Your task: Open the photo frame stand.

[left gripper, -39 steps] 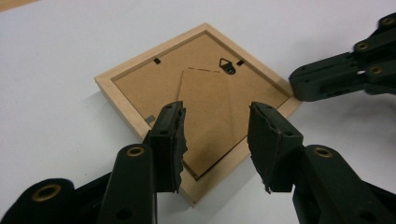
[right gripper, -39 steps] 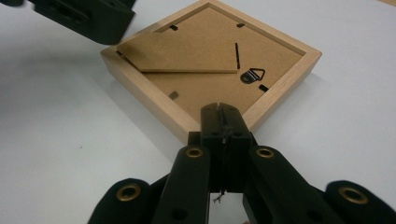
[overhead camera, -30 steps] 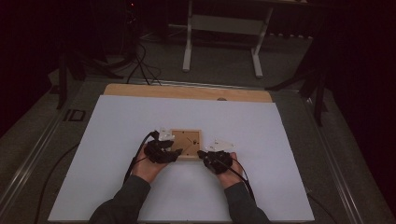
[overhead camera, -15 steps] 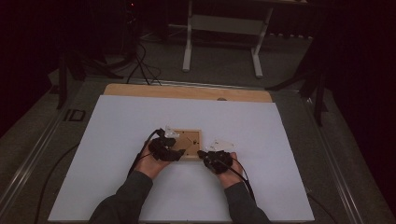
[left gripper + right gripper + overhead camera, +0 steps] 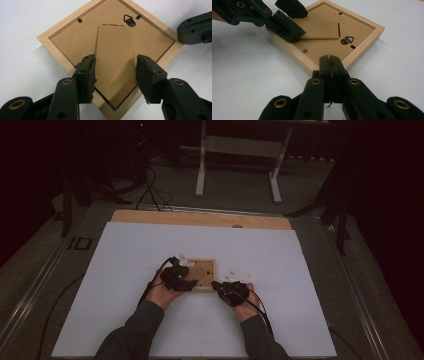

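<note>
Unlabelled picture frame (image 5: 75,37) — back up, hanger (image 5: 129,20) blank

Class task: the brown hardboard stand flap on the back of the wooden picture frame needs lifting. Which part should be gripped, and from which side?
Grip the brown hardboard stand flap by its two long edges near the free, raised end, coming from the frame corner opposite the hinge slit; the hinged end stays fixed.

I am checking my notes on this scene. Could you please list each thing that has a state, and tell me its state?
Picture frame: lying face down on the table, back up.
Stand flap: lifted a little off the frame's back.
Hanging hook: lying flat.
Left gripper: open, jaws on either side of the stand flap.
Right gripper: shut, tips at the frame's corner.
</note>
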Motion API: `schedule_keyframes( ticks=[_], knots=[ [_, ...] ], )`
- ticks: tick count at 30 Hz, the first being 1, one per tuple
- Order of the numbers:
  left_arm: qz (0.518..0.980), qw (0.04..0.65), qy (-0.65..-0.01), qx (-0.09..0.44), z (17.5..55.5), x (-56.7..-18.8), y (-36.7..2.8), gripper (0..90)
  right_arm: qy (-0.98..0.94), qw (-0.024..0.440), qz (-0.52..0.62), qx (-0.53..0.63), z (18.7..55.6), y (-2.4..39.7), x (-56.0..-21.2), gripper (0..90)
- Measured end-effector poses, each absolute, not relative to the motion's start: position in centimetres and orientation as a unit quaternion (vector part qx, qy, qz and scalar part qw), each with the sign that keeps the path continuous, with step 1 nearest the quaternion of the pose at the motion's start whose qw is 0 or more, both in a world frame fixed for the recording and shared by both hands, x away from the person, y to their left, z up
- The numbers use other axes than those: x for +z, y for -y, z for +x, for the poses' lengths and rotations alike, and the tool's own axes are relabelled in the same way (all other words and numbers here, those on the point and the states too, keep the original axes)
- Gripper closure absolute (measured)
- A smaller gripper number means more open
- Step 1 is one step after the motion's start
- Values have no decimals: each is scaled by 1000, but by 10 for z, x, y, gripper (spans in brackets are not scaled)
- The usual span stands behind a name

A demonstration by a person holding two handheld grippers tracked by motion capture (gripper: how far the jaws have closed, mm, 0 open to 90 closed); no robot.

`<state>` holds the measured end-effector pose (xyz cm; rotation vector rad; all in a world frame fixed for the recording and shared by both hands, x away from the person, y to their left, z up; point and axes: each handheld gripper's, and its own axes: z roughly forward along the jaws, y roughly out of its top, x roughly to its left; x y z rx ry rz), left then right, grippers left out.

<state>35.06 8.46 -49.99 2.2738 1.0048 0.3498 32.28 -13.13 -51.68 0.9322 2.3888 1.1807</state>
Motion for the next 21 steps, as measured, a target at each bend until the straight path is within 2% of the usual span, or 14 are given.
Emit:
schedule_keyframes(
  ticks=[11, 17, 21],
  knots=[
    [858, 312, -387, 130, 351, -494, -84, 505, -835, 158, 327, 414, 323, 132, -517, 894],
    [861, 304, -387, 130, 349, -496, -84, 460, -835, 158, 326, 414, 323, 132, -517, 894],
    [861, 303, -388, 130, 348, -497, -87, 488, -835, 158, 327, 414, 323, 131, -517, 894]
  ],
)
